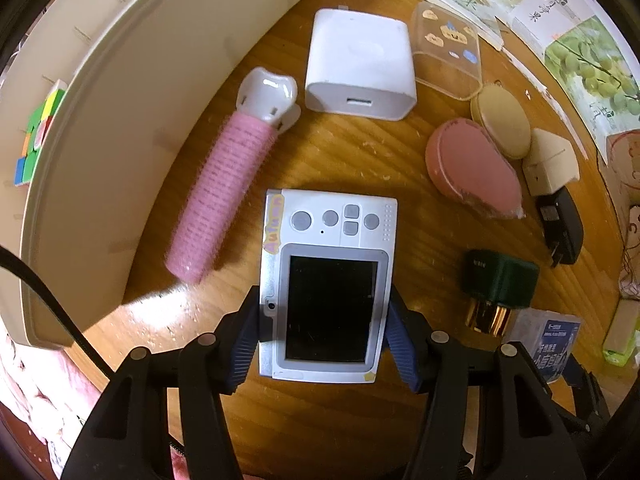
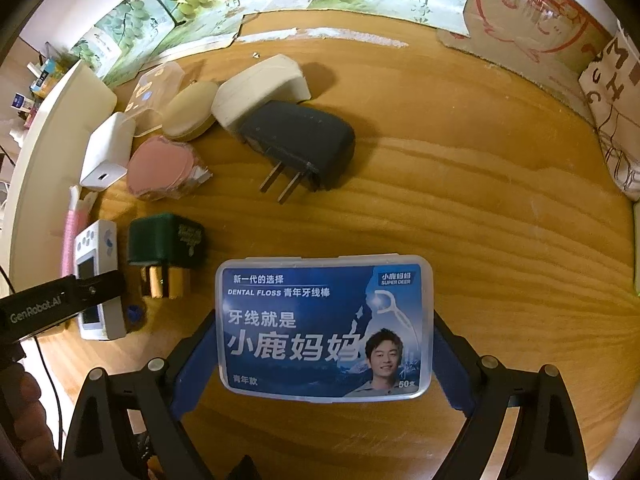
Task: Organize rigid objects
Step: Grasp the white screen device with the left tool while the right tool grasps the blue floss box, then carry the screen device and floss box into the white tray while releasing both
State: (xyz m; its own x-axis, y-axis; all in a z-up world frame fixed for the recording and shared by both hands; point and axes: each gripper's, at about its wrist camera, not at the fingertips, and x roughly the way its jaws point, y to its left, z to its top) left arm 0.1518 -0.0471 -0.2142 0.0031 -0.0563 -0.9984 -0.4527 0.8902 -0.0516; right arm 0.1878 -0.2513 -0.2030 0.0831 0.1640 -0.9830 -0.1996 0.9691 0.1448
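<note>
Showing only leftward: rainbow cube

Three plug chargers are counted on the wooden table: a white charger, a cream charger and a black charger. Two powder puffs are seen, a pink puff and a beige puff. One of each is counted otherwise: a small camera, a pink hair roller, a green bottle, a clear lid, a dental floss box, a puzzle cube and a cream tray.
</note>
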